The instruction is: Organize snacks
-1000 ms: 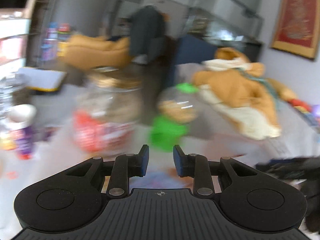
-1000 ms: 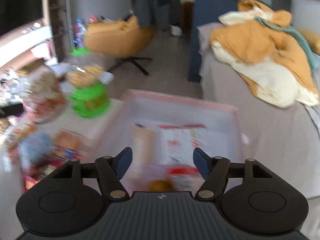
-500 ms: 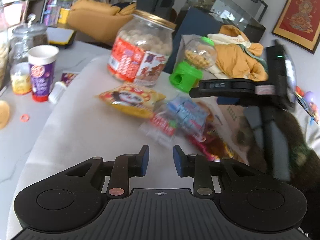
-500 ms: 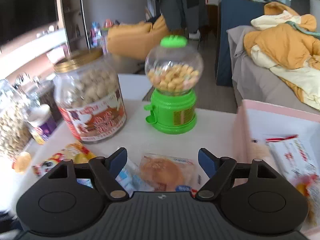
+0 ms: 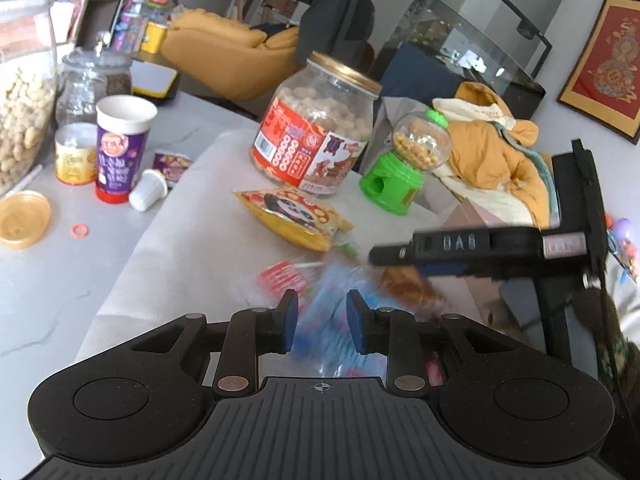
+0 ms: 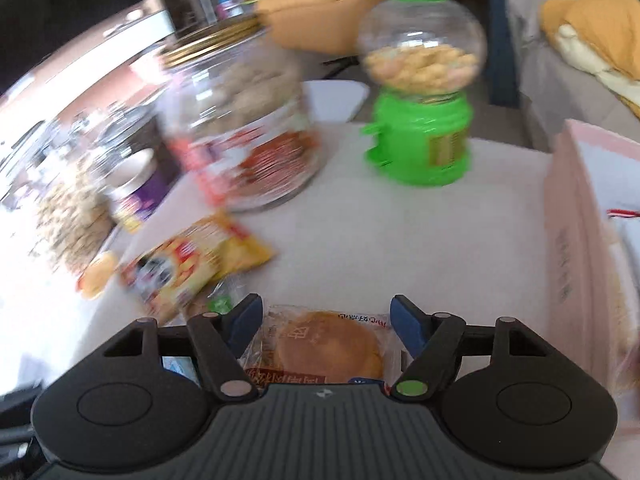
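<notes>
Loose snacks lie on a white cloth (image 5: 192, 248). My right gripper (image 6: 326, 312) points down over a wrapped round cake (image 6: 328, 344). The cake lies between its blue pads; the jaws are closing and the wrapper is not squeezed. In the left wrist view that gripper (image 5: 386, 258) reaches in from the right. My left gripper (image 5: 322, 308) is shut and holds nothing; it hovers over blurred blue packets (image 5: 324, 332) beside a red-striped packet (image 5: 284, 276). A yellow panda bag (image 5: 296, 220) (image 6: 200, 264) lies farther out. A pink box (image 6: 572, 216) holding packets stands at the right.
A big jar with a red label (image 5: 316, 132) (image 6: 240, 120) and a green candy dispenser (image 5: 404, 160) (image 6: 420, 136) stand behind the snacks. To the left are a purple cup (image 5: 120, 148), a peanut jar (image 5: 20, 100), a small white cup (image 5: 148, 192) and an orange lid (image 5: 22, 220).
The right gripper swung left from over the pink box to over the wrapped cake, and its jaws narrowed a little. The left gripper dropped toward the table and moved over the blue packets.
</notes>
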{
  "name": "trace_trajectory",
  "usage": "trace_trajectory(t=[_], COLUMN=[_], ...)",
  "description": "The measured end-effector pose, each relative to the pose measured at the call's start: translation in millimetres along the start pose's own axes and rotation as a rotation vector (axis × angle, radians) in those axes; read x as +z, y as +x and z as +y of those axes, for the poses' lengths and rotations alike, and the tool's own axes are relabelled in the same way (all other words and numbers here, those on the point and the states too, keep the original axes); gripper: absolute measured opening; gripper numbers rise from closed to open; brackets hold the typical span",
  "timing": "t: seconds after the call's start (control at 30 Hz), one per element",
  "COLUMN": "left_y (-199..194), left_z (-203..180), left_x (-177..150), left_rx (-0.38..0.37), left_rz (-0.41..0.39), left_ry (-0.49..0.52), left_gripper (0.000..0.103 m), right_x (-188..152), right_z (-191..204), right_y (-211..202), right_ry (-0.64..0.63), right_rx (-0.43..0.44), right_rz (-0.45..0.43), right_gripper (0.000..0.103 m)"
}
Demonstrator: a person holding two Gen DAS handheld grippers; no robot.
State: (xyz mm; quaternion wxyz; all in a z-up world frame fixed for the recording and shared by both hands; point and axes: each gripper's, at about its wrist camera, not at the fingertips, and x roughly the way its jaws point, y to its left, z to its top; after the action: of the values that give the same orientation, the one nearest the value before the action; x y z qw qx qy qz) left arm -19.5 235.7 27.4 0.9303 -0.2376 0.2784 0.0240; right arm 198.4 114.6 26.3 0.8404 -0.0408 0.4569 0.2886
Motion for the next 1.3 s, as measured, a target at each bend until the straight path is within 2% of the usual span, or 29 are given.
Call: trace_trajectory(t=[0.17, 0.3, 0.4, 0.6, 0.7, 0.8, 0.87, 1.0, 1.1, 1.17, 1.23, 1.27, 1.3], left_y=[-9.4, -12.4, -11.8, -9.5, -14.5, -5.1, 15.0, 56.8, 62.4, 56.3, 44.5, 34.9, 24.0], left_z=[-9.8, -26.7, -42.6, -60.2, -73.2, -90.0, -96.4, -104.1, -109.1, -108.9, -100.7, -96.3, -90.7], left_x=[-6.2, -17.0, -24.1, -31.6, -23.6, -8.9, -3.3, -10.1, -23.3, -26.6, -25.5, -23.4, -20.5], left_rx=[0.049, 0.104, 0.143, 0.189, 0.157, 0.076, 0.065, 0.103, 0.001, -0.090, -0.136, -0.116, -0.064], left_rz=[0.015, 0.029, 0.038, 0.043, -0.001, -0.029, -0.011, 0.037, 0.104, 0.157, 0.148, 0.113, 0.063], left_ry=[0.053, 0.144, 0.219, 0.249, 0.253, 0.266, 0.249, 0.240, 0.212, 0.177, 0.142, 0.144, 0.165], left_gripper=[0.031, 0.031, 0.031, 0.031, 0.031, 0.031, 0.031, 0.031, 0.034, 0.033, 0.034, 0.034, 0.034], right_x=[-20.6, -44.2, -60.3, -99.1, -119.0, -130.4, -137.3, -147.0, -150.7, -148.0, -140.3, -135.5, -129.4], right_z=[18.8, 26.8, 18.4, -20.5, -41.6, -65.3, -79.1, -99.5, -109.8, -110.7, -105.7, -102.4, -98.6], right_y=[-12.9, -29.6, -48.0, -76.9, -91.6, -106.5, -115.0, -125.8, -135.9, -144.0, -148.6, -147.2, -144.4], right_ry=[-0.120, -0.245, -0.283, -0.302, -0.313, -0.268, -0.248, -0.181, -0.135, -0.111, -0.078, -0.055, -0.024], right_rx=[0.100, 0.078, 0.084, 0.043, -0.010, -0.023, -0.050, -0.093, -0.114, -0.091, -0.043, -0.014, 0.021], right_rz=[0.029, 0.008, -0.001, -0.006, -0.041, -0.043, -0.052, -0.065, -0.073, -0.098, -0.122, -0.126, -0.128], right_gripper=[0.077, 0.078, 0.078, 0.082, 0.086, 0.086, 0.086, 0.086, 0.086, 0.086, 0.086, 0.086, 0.086])
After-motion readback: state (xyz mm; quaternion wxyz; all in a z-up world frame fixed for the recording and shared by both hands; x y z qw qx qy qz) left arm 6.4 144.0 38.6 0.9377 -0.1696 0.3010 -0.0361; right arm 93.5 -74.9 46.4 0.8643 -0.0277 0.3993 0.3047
